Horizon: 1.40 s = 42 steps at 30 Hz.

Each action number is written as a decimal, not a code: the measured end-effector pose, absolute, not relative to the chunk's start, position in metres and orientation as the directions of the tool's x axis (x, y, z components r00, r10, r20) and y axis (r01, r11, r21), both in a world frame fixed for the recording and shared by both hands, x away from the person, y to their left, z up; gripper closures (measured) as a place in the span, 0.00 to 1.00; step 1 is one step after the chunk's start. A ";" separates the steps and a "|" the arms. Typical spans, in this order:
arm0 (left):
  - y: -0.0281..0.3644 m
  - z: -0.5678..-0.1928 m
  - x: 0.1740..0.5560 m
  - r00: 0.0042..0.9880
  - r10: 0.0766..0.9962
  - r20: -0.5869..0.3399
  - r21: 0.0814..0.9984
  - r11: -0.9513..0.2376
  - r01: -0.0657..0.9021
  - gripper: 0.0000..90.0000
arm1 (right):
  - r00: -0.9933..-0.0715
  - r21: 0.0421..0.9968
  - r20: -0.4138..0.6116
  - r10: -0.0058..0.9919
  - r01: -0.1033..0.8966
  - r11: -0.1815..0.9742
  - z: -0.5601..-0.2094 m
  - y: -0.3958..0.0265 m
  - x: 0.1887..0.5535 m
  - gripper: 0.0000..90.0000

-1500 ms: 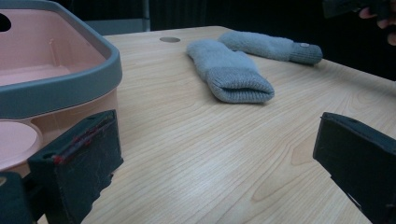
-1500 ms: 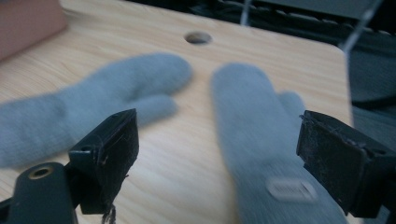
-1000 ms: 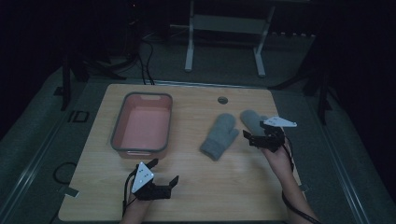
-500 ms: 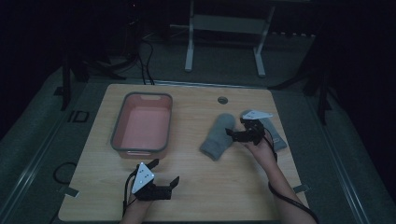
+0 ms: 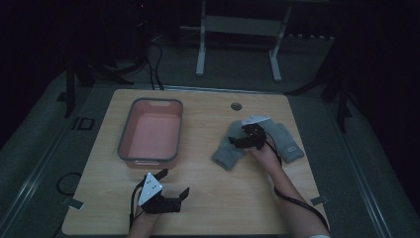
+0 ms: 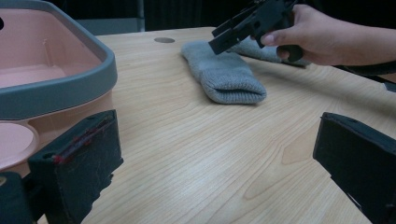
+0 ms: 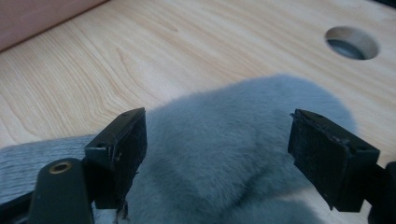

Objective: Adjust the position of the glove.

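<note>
Two grey woolly socks lie on the wooden table (image 5: 208,183). The left sock (image 5: 228,152) (image 6: 224,74) (image 7: 243,154) points its ribbed cuff toward the front; the right sock (image 5: 288,141) lies beside it. My right gripper (image 5: 238,141) (image 7: 219,130) (image 6: 233,32) hovers low over the left sock's fuzzy far end. Its jaws have just been closing a little; the sock lies under and between them with the pads off it, so it is open. My left gripper (image 5: 176,181) (image 6: 217,140) rests open near the front edge with nothing in it.
A pink tub (image 5: 151,134) (image 6: 51,70) with a grey rim stands at the table's left, just beyond my left gripper. A round cable hole (image 5: 236,106) (image 7: 351,43) sits at the back middle. Stand legs and cables lie on the floor behind.
My right gripper has moved left and down, from above the right sock to just over the left sock's far end. The left gripper has stayed put.
</note>
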<state>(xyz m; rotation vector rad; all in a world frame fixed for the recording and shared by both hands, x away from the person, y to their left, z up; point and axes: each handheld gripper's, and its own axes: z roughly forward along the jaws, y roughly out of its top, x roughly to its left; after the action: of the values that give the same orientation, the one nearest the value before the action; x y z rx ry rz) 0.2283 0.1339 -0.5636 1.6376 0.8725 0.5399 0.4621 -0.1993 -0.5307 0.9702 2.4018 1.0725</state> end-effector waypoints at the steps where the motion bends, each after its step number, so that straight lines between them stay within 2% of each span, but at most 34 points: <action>1: 0.134 -0.564 0.228 0.619 0.779 -0.103 0.964 -0.076 0.256 0.01 | -0.712 0.745 -0.028 0.701 0.452 0.490 -0.533 -0.198 0.464 0.24; 4: 0.134 -0.564 0.229 0.617 0.780 -0.101 0.963 -0.079 0.259 0.01 | -0.720 0.724 -0.027 0.693 0.464 0.510 -0.543 -0.196 0.468 0.26; 9: 0.134 -0.565 0.230 0.613 0.783 -0.104 0.961 -0.080 0.266 0.02 | -0.722 0.713 -0.063 0.689 0.450 0.538 -0.550 -0.195 0.466 0.37; 17: 0.133 -0.566 0.229 0.615 0.782 -0.099 0.960 -0.088 0.267 0.02 | -0.746 0.712 -0.029 0.665 0.451 0.537 -0.552 -0.197 0.468 0.52; 23: 0.133 -0.566 0.230 0.615 0.782 -0.101 0.959 -0.088 0.269 0.02 | -0.755 0.700 -0.046 0.654 0.443 0.560 -0.549 -0.193 0.466 0.76; 26: 0.134 -0.566 0.230 0.615 0.783 -0.099 0.959 -0.090 0.268 0.02 | -0.758 0.698 -0.050 0.650 0.439 0.566 -0.547 -0.190 0.465 0.83; 32: 0.134 -0.566 0.230 0.613 0.784 -0.102 0.960 -0.085 0.268 0.02 | -0.773 0.718 -0.014 0.635 0.434 0.544 -0.533 -0.193 0.462 0.87; 42: 0.133 -0.566 0.230 0.611 0.785 -0.097 0.959 -0.089 0.268 0.02 | -0.844 0.773 -0.031 0.536 0.320 0.548 -0.485 -0.193 0.441 0.87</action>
<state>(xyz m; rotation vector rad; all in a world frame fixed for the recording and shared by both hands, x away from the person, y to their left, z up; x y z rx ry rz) 0.2302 0.1333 -0.5659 1.6516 0.8851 0.5442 0.4414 -0.1934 -0.4854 0.7140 2.5233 1.1797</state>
